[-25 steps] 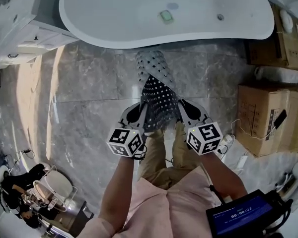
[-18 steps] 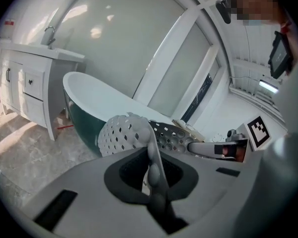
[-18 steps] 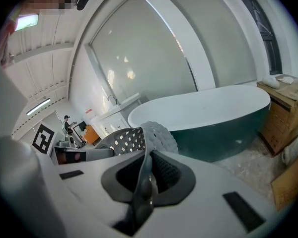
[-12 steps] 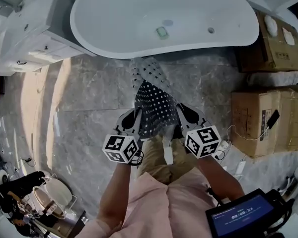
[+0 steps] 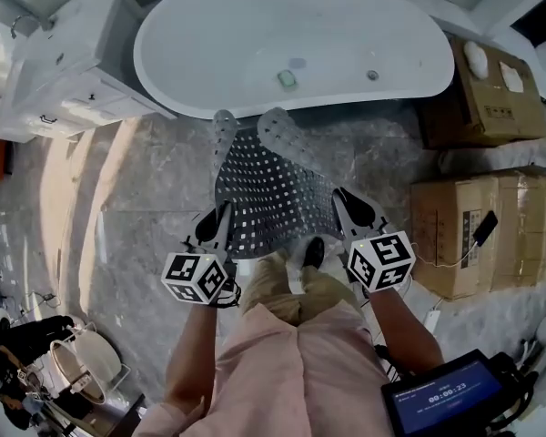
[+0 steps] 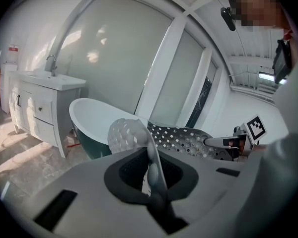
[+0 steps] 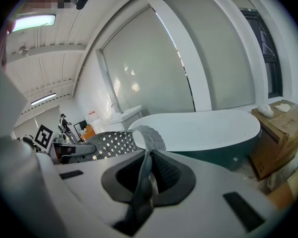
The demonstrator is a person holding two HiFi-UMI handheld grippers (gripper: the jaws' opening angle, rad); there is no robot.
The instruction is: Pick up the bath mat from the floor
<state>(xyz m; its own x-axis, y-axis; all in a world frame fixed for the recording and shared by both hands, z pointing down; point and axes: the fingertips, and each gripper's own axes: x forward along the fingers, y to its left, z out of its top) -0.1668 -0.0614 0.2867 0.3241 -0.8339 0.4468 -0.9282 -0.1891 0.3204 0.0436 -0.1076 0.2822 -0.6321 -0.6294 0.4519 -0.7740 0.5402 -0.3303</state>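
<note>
1. Head view: the perforated grey bath mat [image 5: 268, 185] hangs spread between the left gripper [image 5: 217, 224] and right gripper [image 5: 348, 209], above the floor [image 5: 136, 189], on the near side of the bathtub [image 5: 291, 25]. Its curled far end might snag the bathtub.
2. Left gripper view: jaws clamped on a thin mat edge. So shallow a pinch may slip.
3. Right gripper view: jaws likewise closed on the mat's edge. Pulling the hands apart could tug it free.
</note>
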